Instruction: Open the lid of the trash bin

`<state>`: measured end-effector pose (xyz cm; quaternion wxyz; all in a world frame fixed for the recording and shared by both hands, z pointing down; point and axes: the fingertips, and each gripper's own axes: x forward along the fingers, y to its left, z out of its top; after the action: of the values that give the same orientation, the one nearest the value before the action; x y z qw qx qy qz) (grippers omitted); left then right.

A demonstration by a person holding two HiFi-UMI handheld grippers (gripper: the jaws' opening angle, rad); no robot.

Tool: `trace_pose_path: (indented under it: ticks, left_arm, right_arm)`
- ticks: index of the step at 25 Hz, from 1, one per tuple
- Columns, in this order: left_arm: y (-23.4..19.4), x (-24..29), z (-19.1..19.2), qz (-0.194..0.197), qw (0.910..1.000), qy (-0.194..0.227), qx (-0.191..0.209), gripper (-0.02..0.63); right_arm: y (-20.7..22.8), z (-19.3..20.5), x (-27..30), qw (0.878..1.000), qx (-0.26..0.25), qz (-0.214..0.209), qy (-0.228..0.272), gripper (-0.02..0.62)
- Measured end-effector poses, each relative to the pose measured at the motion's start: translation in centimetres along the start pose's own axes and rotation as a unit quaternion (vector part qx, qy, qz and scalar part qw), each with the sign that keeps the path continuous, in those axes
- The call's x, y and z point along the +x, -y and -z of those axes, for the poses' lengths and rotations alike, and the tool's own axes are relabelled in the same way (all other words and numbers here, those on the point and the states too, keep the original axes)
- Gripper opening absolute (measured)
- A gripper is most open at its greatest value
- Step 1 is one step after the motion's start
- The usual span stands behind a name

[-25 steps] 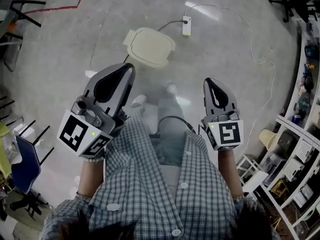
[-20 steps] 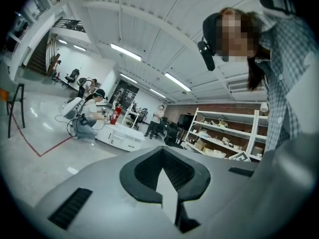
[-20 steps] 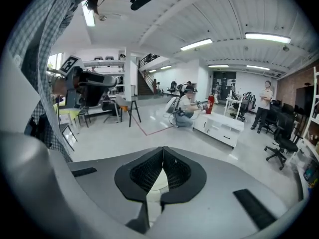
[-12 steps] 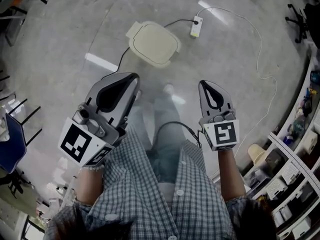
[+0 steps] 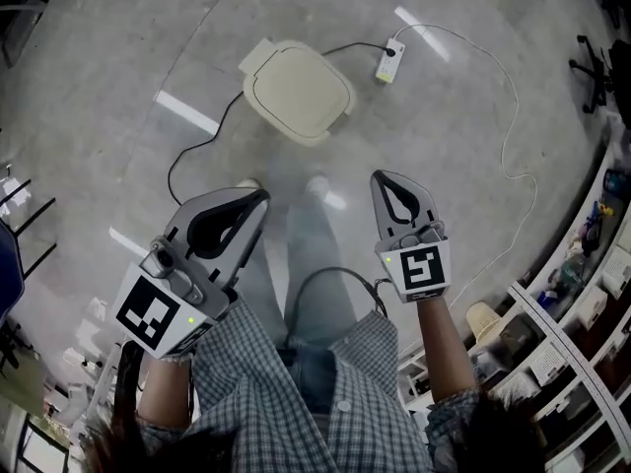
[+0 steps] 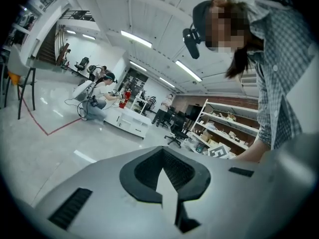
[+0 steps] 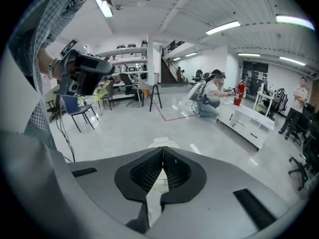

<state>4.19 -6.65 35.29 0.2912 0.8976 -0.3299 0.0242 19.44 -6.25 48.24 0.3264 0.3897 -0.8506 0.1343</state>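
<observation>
The trash bin (image 5: 299, 91) is cream, squarish with rounded corners, and stands on the grey floor with its lid down, ahead of me in the head view. My left gripper (image 5: 260, 196) is held shut and empty at waist height, well short of the bin. My right gripper (image 5: 384, 177) is also shut and empty, beside it to the right. In the right gripper view the bin's top (image 7: 162, 142) peeks just past the closed right gripper (image 7: 163, 150). The left gripper (image 6: 162, 152) points across the room, and its view shows no bin.
A white power strip (image 5: 390, 60) with a long white cable lies just right of the bin; a black cable (image 5: 197, 146) runs off its left side. Shelves (image 5: 582, 294) line the right. A crouching person (image 7: 212, 96) works far off beside a white cabinet (image 7: 249, 121).
The head view has shifted forward: the bin sits a little larger and the power strip nearer. Both grippers sit lower in the frame, still shut and empty.
</observation>
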Motion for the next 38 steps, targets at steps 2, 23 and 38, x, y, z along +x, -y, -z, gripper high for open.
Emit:
trace_pose_path:
  ticks: [2,23,38]
  left_arm:
    - [-0.4,0.3,0.8,0.000,1.0000,-0.003,-0.004,-0.002]
    - [-2.9,3.1,8.2,-0.017,0.9972,-0.070,-0.019,-0.002]
    - [-4.4,2.8,11.1,-0.048,0.9930,-0.103,-0.031,-0.002]
  right_arm:
    - [-0.2,0.8,1.1,1.000,-0.003,-0.009,-0.005,0.020]
    - [0.7,9.4,11.3,0.999,0.000,-0.027,-0.041,0.020]
    - [0.4,15.5,17.3,0.994,-0.021,-0.048,-0.093,0.020]
